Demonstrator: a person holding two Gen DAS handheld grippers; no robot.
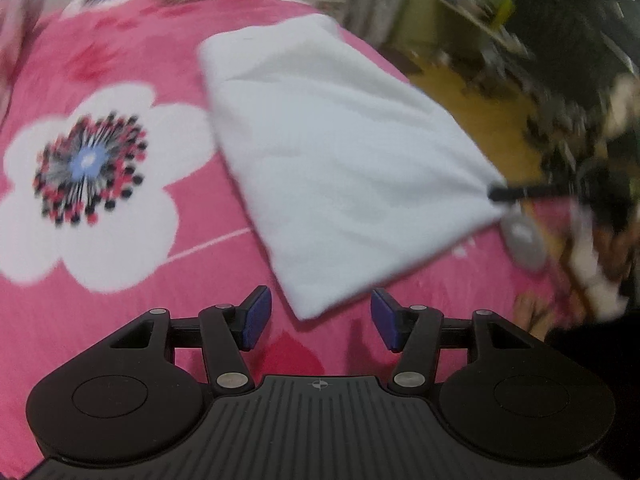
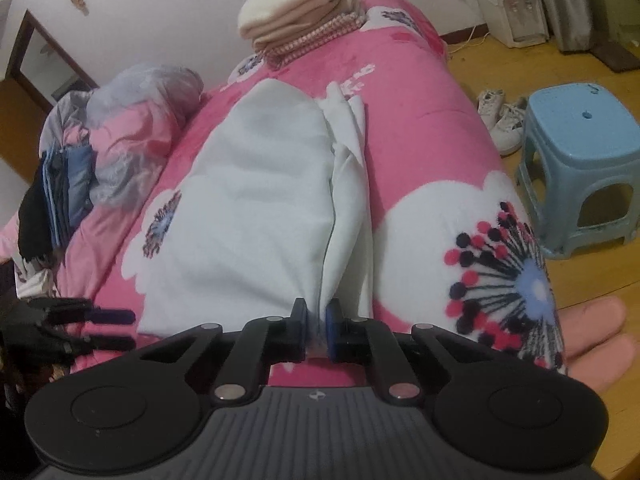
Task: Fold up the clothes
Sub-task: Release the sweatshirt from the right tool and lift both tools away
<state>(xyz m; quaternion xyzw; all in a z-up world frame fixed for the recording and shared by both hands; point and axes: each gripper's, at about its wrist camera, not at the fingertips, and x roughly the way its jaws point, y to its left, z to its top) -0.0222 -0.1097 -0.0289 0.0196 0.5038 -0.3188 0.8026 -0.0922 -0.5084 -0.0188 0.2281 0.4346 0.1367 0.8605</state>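
Note:
A white garment [image 1: 332, 152] lies partly folded on the pink flowered bedspread [image 1: 120, 280], long and narrow, with loose folds along its right side [image 2: 352, 184]. My right gripper [image 2: 318, 336] is shut on the garment's near edge, a pinch of white cloth between its blue pads. From the left wrist view it [image 1: 496, 194] grips the cloth's right corner. My left gripper [image 1: 322, 318] stands open just above the bed, the garment's near corner lying between and ahead of its pads, untouched. It [image 2: 120, 330] also shows at the left of the right wrist view.
Folded cream and pink blankets [image 2: 296, 20] are stacked at the bed's far end. A heap of clothes [image 2: 120, 132] lies along the left side. A blue stool [image 2: 580, 152], white shoes [image 2: 500, 120] and a water dispenser [image 2: 508, 0] stand on the wooden floor. A person's fingers [image 2: 596, 340] show at right.

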